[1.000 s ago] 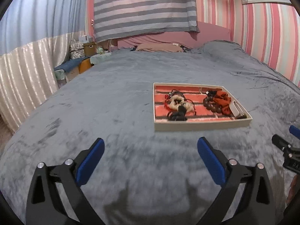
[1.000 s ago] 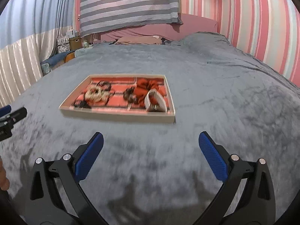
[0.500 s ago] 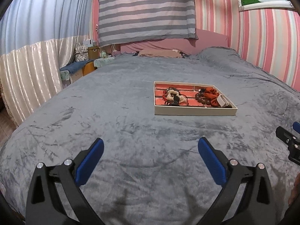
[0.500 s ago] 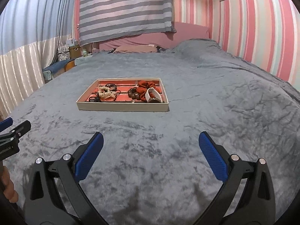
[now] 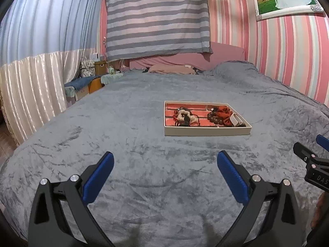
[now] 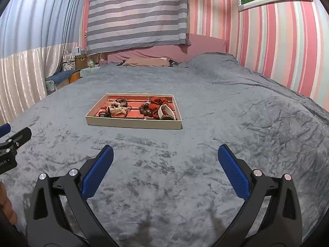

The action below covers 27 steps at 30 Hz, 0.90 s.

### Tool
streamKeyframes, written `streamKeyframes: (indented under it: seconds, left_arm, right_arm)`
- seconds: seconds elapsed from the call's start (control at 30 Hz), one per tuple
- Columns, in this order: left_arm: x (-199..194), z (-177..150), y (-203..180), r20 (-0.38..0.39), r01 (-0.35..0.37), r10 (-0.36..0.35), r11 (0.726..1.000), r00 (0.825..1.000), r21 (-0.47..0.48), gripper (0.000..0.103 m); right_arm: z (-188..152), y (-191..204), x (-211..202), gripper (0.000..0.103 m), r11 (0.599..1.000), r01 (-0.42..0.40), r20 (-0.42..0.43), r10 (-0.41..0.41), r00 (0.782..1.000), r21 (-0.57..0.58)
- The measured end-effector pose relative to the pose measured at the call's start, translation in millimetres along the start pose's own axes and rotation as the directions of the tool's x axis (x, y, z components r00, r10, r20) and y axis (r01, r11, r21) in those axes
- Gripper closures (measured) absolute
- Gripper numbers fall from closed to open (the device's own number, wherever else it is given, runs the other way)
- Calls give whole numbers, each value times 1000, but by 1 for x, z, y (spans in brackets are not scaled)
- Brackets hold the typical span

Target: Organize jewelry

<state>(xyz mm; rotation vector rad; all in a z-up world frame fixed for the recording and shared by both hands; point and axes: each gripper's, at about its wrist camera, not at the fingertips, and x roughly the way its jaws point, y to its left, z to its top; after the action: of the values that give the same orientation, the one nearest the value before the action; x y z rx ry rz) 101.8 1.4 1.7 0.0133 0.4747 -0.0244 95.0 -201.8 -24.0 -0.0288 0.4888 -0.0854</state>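
A shallow beige tray [image 5: 207, 132] with a red lining sits on the grey bedspread, also in the right wrist view [image 6: 133, 124]. It holds a cream scrunchie [image 5: 185, 116] [image 6: 115, 108], a dark bead bracelet [image 5: 214, 119] [image 6: 145, 110], a rust-red scrunchie [image 5: 223, 111] [image 6: 158, 103], a white band [image 6: 167, 111] and black hair ties. My left gripper [image 5: 164, 169] is open and empty, well short of the tray. My right gripper [image 6: 165, 163] is open and empty, also short of the tray.
The grey bedspread [image 5: 133, 140] covers a wide bed. A pink pillow [image 5: 170, 69] lies at the far end under a striped cloth [image 5: 156, 18]. Curtains [image 5: 30, 86] and small furniture stand at the left. A striped wall [image 6: 277, 47] runs along the right.
Both grippers have pulled back and risen from the tray, then tilted slightly down again. The tray looks smaller and farther than one second ago. Both stay open.
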Motion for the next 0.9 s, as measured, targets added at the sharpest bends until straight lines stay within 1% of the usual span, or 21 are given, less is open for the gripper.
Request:
streamKeyframes:
  seconds: [0.17, 0.37, 0.9]
  left_arm:
    - [-3, 1, 3, 9, 3, -3, 1000, 1000, -3, 5]
    - [-5, 1, 3, 22, -18, 17, 1000, 1000, 9, 5]
    - [-4, 2, 6, 11, -16, 16, 1000, 1000, 12, 5]
  right_arm:
    - [1, 1, -3, 4, 1000, 4, 5, -4, 1000, 2]
    - [1, 0, -2, 4, 1000, 2, 1, -2, 1000, 6]
    - [-2, -4, 1, 4, 1000, 15, -9, -15, 1000, 15]
